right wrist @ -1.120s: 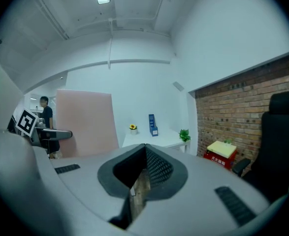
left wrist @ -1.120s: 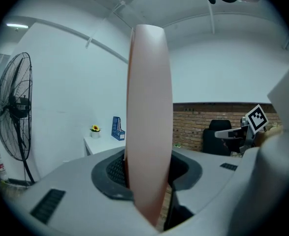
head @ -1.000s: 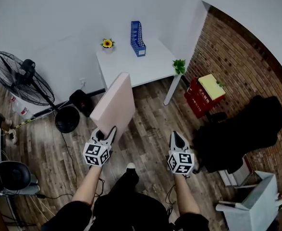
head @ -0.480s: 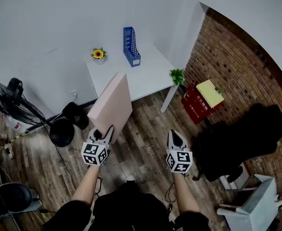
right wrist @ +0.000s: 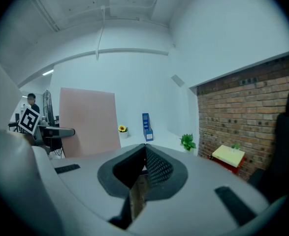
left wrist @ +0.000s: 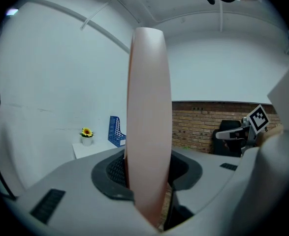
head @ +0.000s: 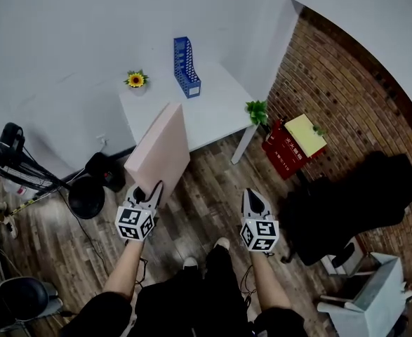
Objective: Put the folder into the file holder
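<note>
- Head view: the left gripper (head: 148,192) pinches the lower edge of the pink folder (head: 160,149), which stands upright on edge and leans toward 12 o'clock.
- The right gripper (head: 253,198) is at 3 o'clock from the left one, well apart from it, with its jaws pressed together and nothing between them.
- The blue file holder (head: 186,67) stands on the white table (head: 216,111), at 12 o'clock from the folder's top edge and apart from it.
- The potted sunflower (head: 136,81) is at 9 o'clock from the file holder; the green plant (head: 257,111) is at 4 o'clock from it.
- Change against one second ago: the table, file holder and sunflower sit further toward 9 o'clock in the frame, the floor fan (head: 9,161) has slid mostly past the left border, and a shoe (head: 220,244) is now set forward. The grip on the folder is unchanged.
- Left gripper view: the folder (left wrist: 146,127) fills the centre, clamped edge-on between both pads. The file holder (left wrist: 115,131) and sunflower (left wrist: 86,132) are at 9 o'clock from it.
- Right gripper view: the jaw tips meet, empty. The folder (right wrist: 89,122) is at 9 o'clock and the file holder (right wrist: 147,120) at 12 o'clock.
</note>
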Demonstrator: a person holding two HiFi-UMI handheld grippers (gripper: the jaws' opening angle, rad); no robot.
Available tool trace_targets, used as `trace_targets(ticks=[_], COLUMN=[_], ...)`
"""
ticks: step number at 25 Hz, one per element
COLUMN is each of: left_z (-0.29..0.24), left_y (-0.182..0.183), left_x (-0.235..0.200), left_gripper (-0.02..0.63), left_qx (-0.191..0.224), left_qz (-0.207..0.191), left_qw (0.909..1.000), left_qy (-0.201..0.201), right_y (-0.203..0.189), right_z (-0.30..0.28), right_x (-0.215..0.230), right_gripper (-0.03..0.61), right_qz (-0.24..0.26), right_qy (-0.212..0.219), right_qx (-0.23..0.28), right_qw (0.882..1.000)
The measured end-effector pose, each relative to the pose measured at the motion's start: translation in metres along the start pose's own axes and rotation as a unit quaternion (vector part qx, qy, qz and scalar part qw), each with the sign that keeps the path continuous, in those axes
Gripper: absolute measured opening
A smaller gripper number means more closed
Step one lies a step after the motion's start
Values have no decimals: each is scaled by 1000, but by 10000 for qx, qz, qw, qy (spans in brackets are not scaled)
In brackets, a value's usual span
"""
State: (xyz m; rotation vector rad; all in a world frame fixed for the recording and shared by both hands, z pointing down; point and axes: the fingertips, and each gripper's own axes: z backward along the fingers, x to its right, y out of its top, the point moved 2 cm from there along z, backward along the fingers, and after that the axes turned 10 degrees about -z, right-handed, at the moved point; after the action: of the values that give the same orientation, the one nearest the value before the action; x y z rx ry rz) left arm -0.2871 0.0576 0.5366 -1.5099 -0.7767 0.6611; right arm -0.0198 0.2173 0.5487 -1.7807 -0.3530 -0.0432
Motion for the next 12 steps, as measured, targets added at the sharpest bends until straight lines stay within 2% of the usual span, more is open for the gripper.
trace_targets(ticks=[6,12], left_z=[-29,-74], left_y=[0,0], left_x=[-2,-9], left_gripper=[170,170], left_qx=[-9,-41], left_qz=[32,22], left_qw=[10000,9999], left_qy=[19,134], right_y=[4,13], right_z=[-24,-74], right_x=[19,43], right_gripper=[8,8], right_qz=[-59,-84], right_qy=[4,172], right_qx=[-19,-95], right_qw=[10000,9998])
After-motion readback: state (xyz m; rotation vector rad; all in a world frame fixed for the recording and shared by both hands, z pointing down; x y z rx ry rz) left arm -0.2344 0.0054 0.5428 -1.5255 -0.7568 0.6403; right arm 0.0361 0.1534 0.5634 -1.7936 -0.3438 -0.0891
